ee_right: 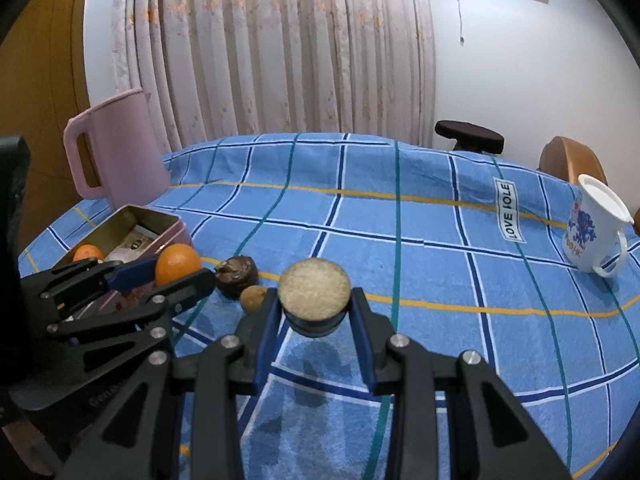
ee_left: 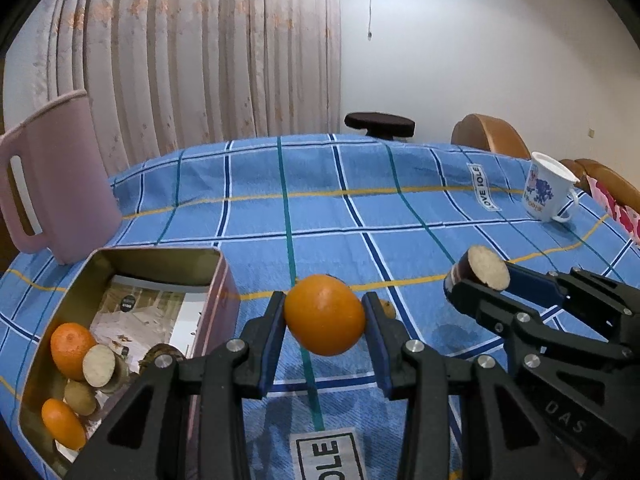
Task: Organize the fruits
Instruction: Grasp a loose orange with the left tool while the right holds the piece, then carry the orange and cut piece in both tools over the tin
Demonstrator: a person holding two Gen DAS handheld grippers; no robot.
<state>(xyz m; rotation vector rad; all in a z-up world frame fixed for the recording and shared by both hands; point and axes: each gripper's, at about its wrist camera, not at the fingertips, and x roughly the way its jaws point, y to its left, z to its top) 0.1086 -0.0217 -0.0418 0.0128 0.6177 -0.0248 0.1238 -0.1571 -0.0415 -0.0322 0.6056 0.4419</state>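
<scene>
- Left tool [ee_left: 325,320]: fingers pinch a smooth, round orange [ee_left: 325,314], held just right of the tin [ee_left: 218,280] and above the worktop [ee_left: 400,220].
- Right tool [ee_right: 313,312]: fingers clamp a short dark-skinned cylinder slice [ee_right: 314,294] with a pale, grainy cut face, well right of the tin.
- Tin: rectangular metal box with rounded corners, already holding two oranges, another cut slice and small brown fruits on printed paper.
- Still loose right of the tin: a dark, wrinkled fruit [ee_right: 237,276] and a small tan round one [ee_right: 253,298].
- Step judged: carrying both pieces to the tin; next, move left over the rim and release, the orange first.
- Worktop: blue checked cloth, soft weave.
</scene>
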